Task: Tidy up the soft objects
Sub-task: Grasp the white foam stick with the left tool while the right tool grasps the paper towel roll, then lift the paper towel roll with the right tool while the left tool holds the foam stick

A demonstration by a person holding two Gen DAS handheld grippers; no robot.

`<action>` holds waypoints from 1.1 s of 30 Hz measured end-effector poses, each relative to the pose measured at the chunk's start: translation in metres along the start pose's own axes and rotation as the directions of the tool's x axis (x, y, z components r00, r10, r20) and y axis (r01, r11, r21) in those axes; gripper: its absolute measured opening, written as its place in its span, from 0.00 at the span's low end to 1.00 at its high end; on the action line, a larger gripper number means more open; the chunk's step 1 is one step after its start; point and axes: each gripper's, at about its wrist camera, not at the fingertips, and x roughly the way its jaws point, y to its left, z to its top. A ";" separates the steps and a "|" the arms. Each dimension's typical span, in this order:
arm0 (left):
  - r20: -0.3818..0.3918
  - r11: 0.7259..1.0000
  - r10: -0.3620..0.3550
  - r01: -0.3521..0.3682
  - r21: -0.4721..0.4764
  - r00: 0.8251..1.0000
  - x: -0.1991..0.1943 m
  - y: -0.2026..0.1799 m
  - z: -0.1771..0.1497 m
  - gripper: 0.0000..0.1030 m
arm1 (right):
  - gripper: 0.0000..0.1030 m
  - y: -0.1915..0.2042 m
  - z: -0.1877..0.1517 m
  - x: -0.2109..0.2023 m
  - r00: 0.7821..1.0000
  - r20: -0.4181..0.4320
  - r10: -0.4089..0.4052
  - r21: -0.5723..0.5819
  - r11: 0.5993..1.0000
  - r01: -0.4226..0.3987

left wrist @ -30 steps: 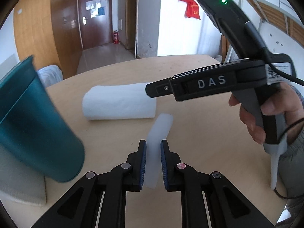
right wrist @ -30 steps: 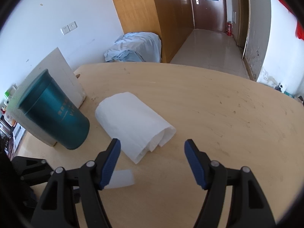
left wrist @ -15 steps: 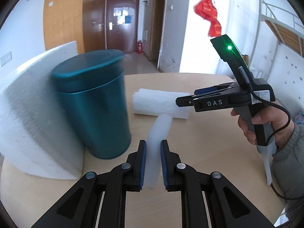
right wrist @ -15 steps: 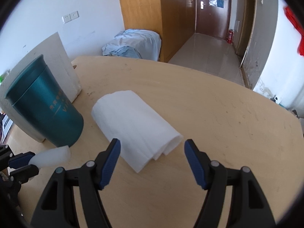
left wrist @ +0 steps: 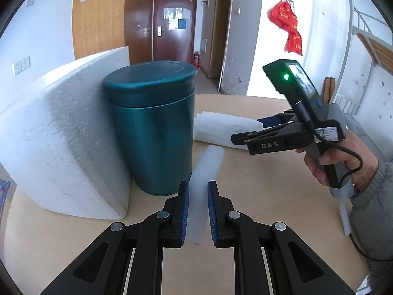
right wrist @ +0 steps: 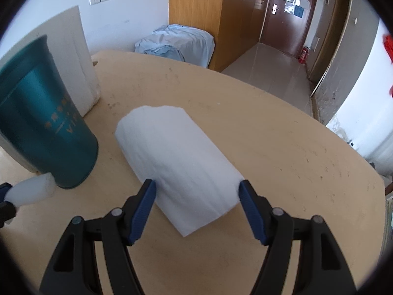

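My left gripper (left wrist: 198,191) is shut on a white foam stick (left wrist: 205,172), held above the table beside the teal canister (left wrist: 153,127). The stick's tip shows in the right wrist view (right wrist: 33,188). My right gripper (right wrist: 197,189) is open, its fingers on either side of the near end of a white rolled towel (right wrist: 179,157) lying on the round wooden table (right wrist: 282,135). The towel also shows in the left wrist view (left wrist: 221,127), with the right gripper (left wrist: 248,141) at it.
A white foam block (left wrist: 61,145) stands behind the teal canister (right wrist: 41,123) at the table's left edge. A bundle of pale blue cloth (right wrist: 175,45) lies beyond the table. A corridor with a brown door (right wrist: 289,12) lies beyond.
My left gripper has swung with the foam stick toward the canister. My right gripper has moved forward and down, so its open fingers now straddle the towel's end.
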 end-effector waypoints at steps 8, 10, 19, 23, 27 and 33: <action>0.005 1.000 0.012 -0.012 -0.027 1.000 -0.004 0.004 0.000 0.16 | 0.52 0.013 0.003 0.004 1.000 0.012 -0.028 -0.041 0.999 0.028; 0.007 0.999 0.015 -0.014 -0.029 1.000 -0.004 0.004 0.001 0.16 | 0.48 0.013 0.001 0.002 1.000 0.011 -0.010 -0.023 1.000 0.010; 0.025 0.999 0.020 -0.019 -0.040 0.999 -0.008 0.004 -0.003 0.15 | 0.36 0.012 -0.009 -0.016 0.999 0.009 0.043 0.034 0.999 -0.043; 0.039 0.999 0.013 -0.012 -0.046 0.999 -0.014 0.004 -0.006 0.16 | 0.35 0.018 -0.015 -0.031 0.998 0.030 0.046 0.051 0.998 -0.048; 0.050 0.999 0.010 -0.007 -0.047 0.999 -0.023 0.005 -0.010 0.16 | 0.34 0.024 -0.027 -0.043 0.999 0.031 0.043 0.072 0.996 -0.045; 0.069 0.999 0.004 -0.001 -0.051 0.998 -0.039 0.008 -0.018 0.16 | 0.34 0.025 -0.049 -0.064 0.998 0.053 0.037 0.129 0.991 -0.044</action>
